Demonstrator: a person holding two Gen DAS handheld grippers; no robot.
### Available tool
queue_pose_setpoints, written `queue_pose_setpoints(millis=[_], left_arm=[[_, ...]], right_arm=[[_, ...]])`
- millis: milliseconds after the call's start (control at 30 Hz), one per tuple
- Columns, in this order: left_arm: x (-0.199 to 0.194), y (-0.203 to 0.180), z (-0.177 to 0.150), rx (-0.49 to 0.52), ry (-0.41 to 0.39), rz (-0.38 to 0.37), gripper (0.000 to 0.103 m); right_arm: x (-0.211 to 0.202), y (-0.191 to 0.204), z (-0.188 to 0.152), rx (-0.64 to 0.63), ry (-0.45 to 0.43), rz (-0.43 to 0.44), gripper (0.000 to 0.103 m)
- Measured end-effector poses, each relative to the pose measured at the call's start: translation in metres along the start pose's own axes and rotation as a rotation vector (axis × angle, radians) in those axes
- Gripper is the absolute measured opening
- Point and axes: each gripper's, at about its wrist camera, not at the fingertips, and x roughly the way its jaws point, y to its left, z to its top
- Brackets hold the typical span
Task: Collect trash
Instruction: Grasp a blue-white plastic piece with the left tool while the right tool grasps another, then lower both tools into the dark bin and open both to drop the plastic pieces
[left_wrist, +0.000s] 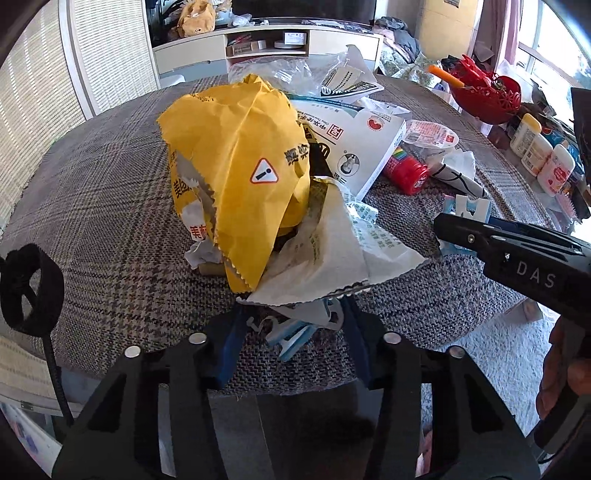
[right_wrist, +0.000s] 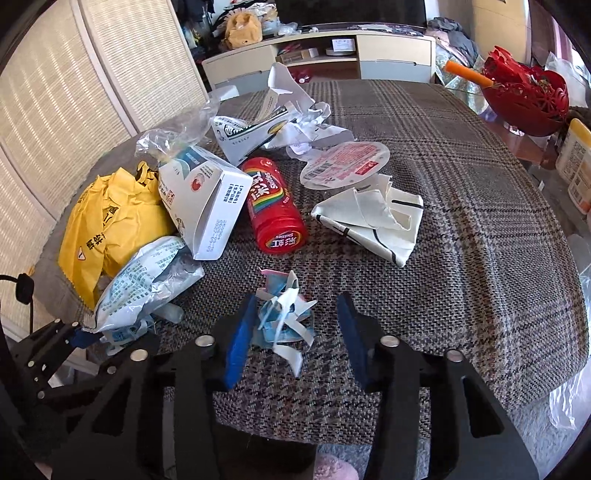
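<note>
Between the spread fingers of the right gripper (right_wrist: 295, 332): one crumpled blue-and-white wrapper scrap (right_wrist: 284, 321), lying on the plaid tablecloth (right_wrist: 461, 221); jaws wide apart, the left pad just beside the scrap, the other clear of it, nothing gripped.

Left gripper (left_wrist: 295, 325): fingers apart, straddling a second blue-and-white scrap (left_wrist: 295, 332) under the edge of a white printed pouch (left_wrist: 332, 254). Whether the pads press anything cannot be told; they appear parted.

Just beyond, left side of the table:
- yellow paper bag (left_wrist: 240, 155), crumpled, leaning over the pouch;
- white carton (right_wrist: 203, 199), open-ended, resting against the bag;
- clear plastic film (right_wrist: 173, 136) behind the carton.

Centre:
- red Skittles canister (right_wrist: 275, 206), on its side, touching the carton;
- round foil lid (right_wrist: 343, 164);
- folded cream paper (right_wrist: 373, 218);
- torn white packaging (right_wrist: 273, 122), further back.

Far right, off the cloth: red basket (right_wrist: 528, 99), probably not trash.

Status, as judged: collection barely begun. All litter lies loose on the table; no bin or sack is visible. Every item remains to be gathered, the near scraps seemingly first.
</note>
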Motion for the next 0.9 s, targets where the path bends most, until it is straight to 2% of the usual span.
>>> queue_pose_setpoints(millis=[100, 233, 467, 667, 900], left_arm=[[-0.002, 0.001, 0.000, -0.006, 0.003, 0.002, 0.026], [-0.008, 0.008, -0.005, -0.026, 0.007, -0.025, 0.022], [-0.035, 0.010, -0.020, -0.018, -0.022, -0.041, 0.021], [-0.065, 0.012, -0.042, -0.017, -0.056, -0.049, 0.021], [-0.075, 0.014, -0.069, -0.015, -0.031, -0.023, 0.021]], right_arm=[[-0.003, 0.002, -0.004, -0.013, -0.006, 0.005, 0.030], [-0.014, 0.002, -0.009, -0.010, -0.017, 0.014, 0.029], [-0.043, 0.002, -0.026, -0.005, -0.047, 0.006, 0.029], [-0.068, 0.010, -0.048, -0.018, -0.063, 0.033, 0.029], [-0.071, 0.020, -0.082, -0.021, -0.035, 0.037, 0.029]])
